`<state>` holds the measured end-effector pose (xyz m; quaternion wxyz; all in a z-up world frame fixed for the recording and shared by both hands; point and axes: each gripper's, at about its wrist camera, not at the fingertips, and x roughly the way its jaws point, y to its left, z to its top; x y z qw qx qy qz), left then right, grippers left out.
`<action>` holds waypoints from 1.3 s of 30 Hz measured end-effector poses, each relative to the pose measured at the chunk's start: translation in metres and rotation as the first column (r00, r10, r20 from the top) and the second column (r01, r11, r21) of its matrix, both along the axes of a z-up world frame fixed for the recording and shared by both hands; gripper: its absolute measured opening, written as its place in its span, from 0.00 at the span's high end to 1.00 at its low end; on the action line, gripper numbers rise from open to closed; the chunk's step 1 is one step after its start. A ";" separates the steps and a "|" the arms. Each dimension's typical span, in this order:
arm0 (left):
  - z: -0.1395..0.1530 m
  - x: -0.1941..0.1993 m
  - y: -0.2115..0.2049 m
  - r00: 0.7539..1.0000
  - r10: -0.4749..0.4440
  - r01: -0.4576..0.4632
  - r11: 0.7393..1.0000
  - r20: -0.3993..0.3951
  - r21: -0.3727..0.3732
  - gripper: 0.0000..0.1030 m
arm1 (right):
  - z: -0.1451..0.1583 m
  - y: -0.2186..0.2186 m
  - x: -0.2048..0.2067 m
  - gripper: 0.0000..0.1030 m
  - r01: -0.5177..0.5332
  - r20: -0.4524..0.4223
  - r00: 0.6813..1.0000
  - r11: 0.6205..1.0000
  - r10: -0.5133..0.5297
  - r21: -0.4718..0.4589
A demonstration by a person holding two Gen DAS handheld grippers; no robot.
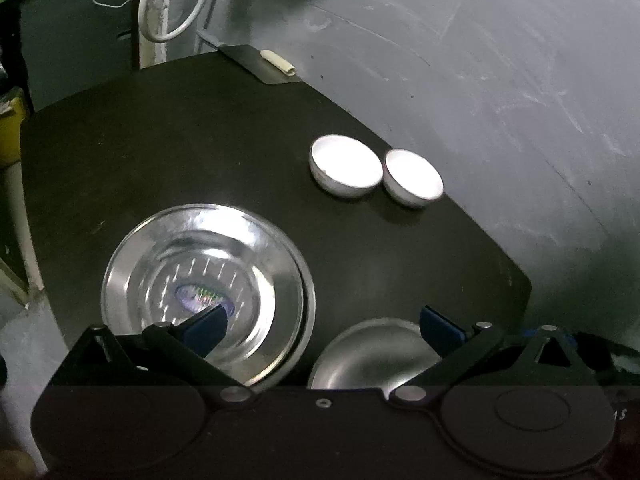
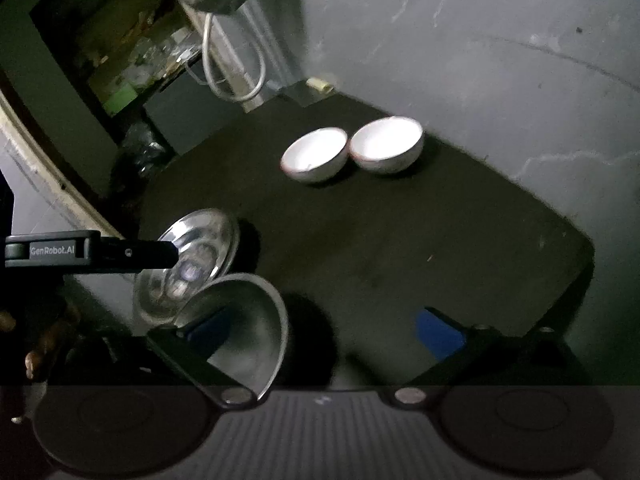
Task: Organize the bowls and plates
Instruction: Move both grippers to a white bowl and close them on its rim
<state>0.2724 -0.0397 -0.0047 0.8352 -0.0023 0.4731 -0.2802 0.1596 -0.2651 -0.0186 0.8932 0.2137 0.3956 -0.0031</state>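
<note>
A shiny steel plate [image 1: 208,292] lies on the dark table, near left in the left wrist view. A steel bowl [image 1: 376,356] sits just right of it. Two white bowls [image 1: 344,166] [image 1: 414,178] stand side by side near the table's far edge. My left gripper [image 1: 326,324] is open, one finger above the plate and the other beyond the steel bowl, gripping nothing. In the right wrist view my right gripper [image 2: 323,332] is open. Its left finger hangs over the steel bowl [image 2: 248,320], which sits beside the plate [image 2: 188,264]. The white bowls [image 2: 314,154] [image 2: 386,144] lie farther off.
The dark table [image 1: 180,140] has rounded corners and stands against a grey wall [image 1: 500,60]. A white cable loop [image 1: 168,4] hangs behind it, and a small metal sheet with a cream piece [image 1: 276,62] lies at the back edge. The left gripper's finger [image 2: 160,254] reaches in over the plate.
</note>
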 end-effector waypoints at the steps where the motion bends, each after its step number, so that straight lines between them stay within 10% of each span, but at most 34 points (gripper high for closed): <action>1: 0.001 0.004 -0.002 1.000 0.006 -0.006 1.000 0.003 -0.002 0.01 | 0.000 -0.004 0.003 0.00 0.009 0.006 1.000 1.000 -0.009 -0.006; 20: -0.015 0.079 -0.087 0.994 0.103 -0.106 0.988 0.034 0.110 0.01 | -0.013 -0.058 0.100 0.00 0.007 0.015 1.000 0.995 -0.005 -0.098; 39: -0.051 0.097 -0.145 0.959 0.263 -0.263 0.965 -0.105 0.010 0.02 | -0.047 -0.101 0.151 0.16 0.126 0.047 0.991 0.992 -0.125 -0.010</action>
